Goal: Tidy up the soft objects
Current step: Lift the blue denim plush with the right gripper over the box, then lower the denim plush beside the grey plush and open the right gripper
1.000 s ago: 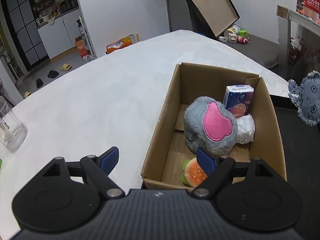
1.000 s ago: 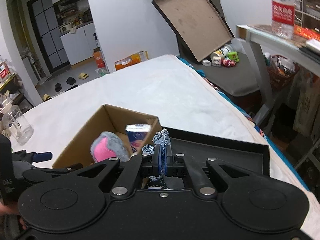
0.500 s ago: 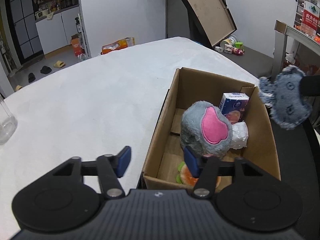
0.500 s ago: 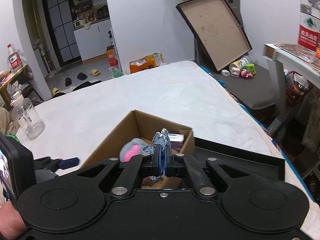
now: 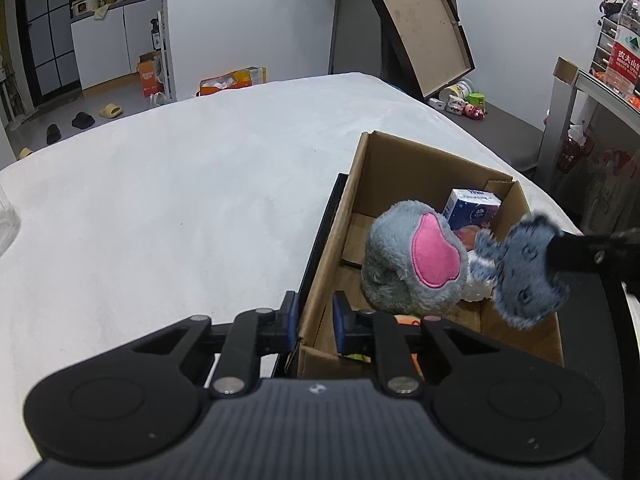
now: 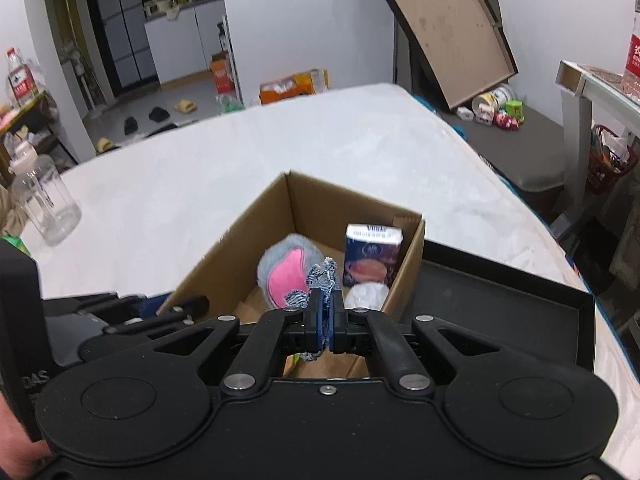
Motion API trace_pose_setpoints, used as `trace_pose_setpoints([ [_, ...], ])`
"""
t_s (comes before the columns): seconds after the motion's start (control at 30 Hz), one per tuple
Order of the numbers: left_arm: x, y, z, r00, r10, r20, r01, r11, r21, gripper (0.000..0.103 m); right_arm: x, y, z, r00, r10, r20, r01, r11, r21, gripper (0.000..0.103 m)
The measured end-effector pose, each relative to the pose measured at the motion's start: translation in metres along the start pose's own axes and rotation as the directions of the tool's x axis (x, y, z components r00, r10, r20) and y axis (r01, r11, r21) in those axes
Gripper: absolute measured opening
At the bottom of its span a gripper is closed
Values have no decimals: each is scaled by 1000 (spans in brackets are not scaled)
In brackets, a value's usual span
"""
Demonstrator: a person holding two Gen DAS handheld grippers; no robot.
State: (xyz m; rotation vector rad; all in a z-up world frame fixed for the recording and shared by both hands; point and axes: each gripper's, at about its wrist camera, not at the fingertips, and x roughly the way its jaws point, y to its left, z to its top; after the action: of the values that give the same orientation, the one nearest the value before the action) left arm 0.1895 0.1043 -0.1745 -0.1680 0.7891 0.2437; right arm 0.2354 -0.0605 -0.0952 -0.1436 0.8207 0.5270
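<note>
An open cardboard box (image 5: pixel 360 184) (image 6: pixel 240 240) stands on a black tray (image 6: pixel 520 304). In it lie a grey plush with a pink patch (image 5: pixel 416 264) (image 6: pixel 286 272), a blue tissue pack (image 5: pixel 472 208) (image 6: pixel 372 254), a white crumpled wad (image 6: pixel 366 294) and an orange burger toy (image 5: pixel 408 322). My left gripper (image 5: pixel 314 320) is shut on the box's near left wall. My right gripper (image 6: pixel 325 316) is shut on a blue denim soft toy (image 5: pixel 524 276) (image 6: pixel 320 280), held over the box's right side.
The box and tray sit on a white soft surface (image 5: pixel 180 208). A clear plastic jug (image 6: pixel 44 204) stands at the left. A leaning brown board (image 6: pixel 448 28), small toys on the floor and a side table with a water bottle (image 5: pixel 626 40) are at the right.
My left gripper has closed from wide open onto the box's near left wall. My right gripper has carried the denim toy leftward and down, over the box.
</note>
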Motion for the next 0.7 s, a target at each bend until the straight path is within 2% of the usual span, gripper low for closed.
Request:
trace_pose_setpoints([
  [0.33, 1, 5, 0, 1000, -18, -5, 18, 1000, -8, 15, 31, 20, -6, 990, -71, -118, 70, 997, -20, 3],
  [0.47, 2, 6, -1, 1000, -21, -8, 21, 1000, -6, 15, 39, 26, -8, 984, -94, -154, 91, 995, -27, 9],
  [0.7, 3, 5, 0, 1000, -17, -10, 17, 1000, 5, 15, 31, 20, -7, 987, -80, -141, 79, 997, -10, 17],
])
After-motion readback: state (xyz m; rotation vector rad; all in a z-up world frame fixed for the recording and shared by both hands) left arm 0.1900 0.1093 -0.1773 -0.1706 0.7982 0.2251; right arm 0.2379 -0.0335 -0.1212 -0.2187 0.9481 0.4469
